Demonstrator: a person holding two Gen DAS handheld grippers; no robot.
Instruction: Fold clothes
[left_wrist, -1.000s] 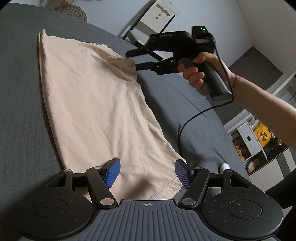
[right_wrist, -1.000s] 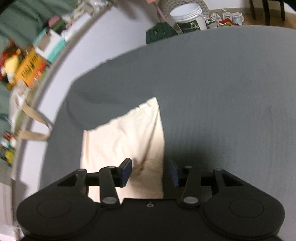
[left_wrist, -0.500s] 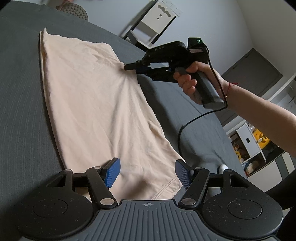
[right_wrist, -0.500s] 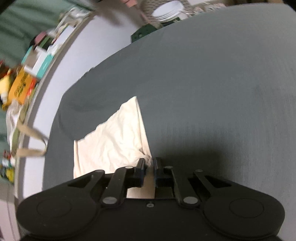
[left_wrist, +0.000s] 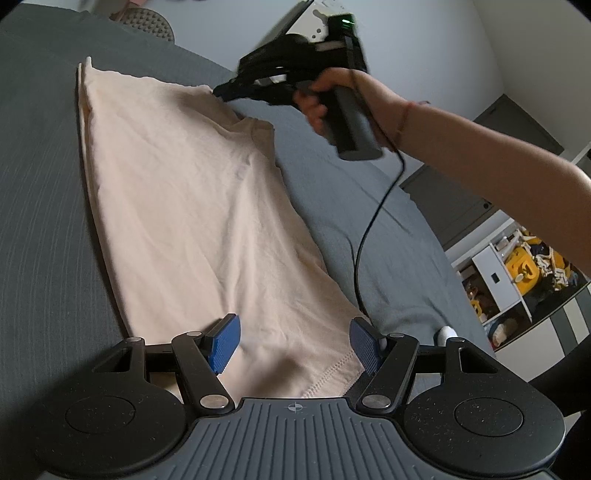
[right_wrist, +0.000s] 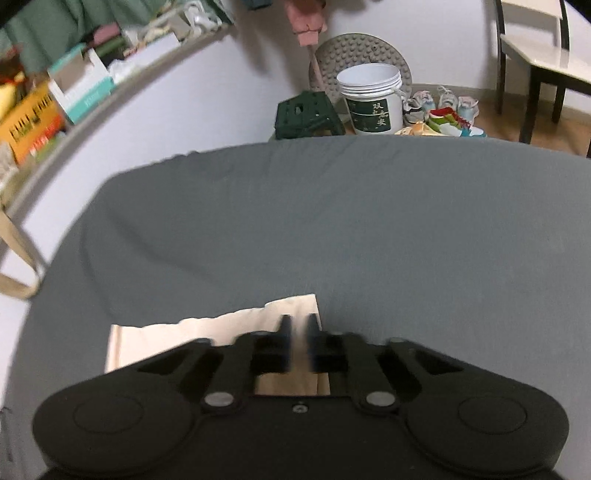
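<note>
Blue-padded fingers (left_wrist: 224, 342) of the left gripper (left_wrist: 295, 345) spread wide apart, hovering over the hemmed near end of a peach garment (left_wrist: 192, 206), nothing held between them. Hem stitching visible at about 5 o'clock of the gap, close to the right pad.

Peach garment laid long and flat on a dark grey bedsheet (left_wrist: 40, 184), running from the left gripper at 6 o'clock up toward 11 o'clock, folded edge along its left side.

At 1 o'clock in the left wrist view, right gripper (left_wrist: 221, 90) pinched on the garment's far corner, black body somewhat blurred, gripped by a bare hand (left_wrist: 332, 99) with a black cable (left_wrist: 373, 221) trailing down over the sheet.

From the right wrist view, black fingers (right_wrist: 285, 343) of that gripper (right_wrist: 297, 332) drawn nearly together on a corner of the peach fabric (right_wrist: 221, 326), edges motion-blurred, cloth extending toward 9 o'clock over the grey sheet (right_wrist: 369, 221).

Farther out at 12 o'clock there: white bucket (right_wrist: 371, 99), dark green step stool (right_wrist: 308, 114), small shoes (right_wrist: 443, 107) on the floor. At 10 o'clock, cluttered shelf (right_wrist: 74, 88).
</note>
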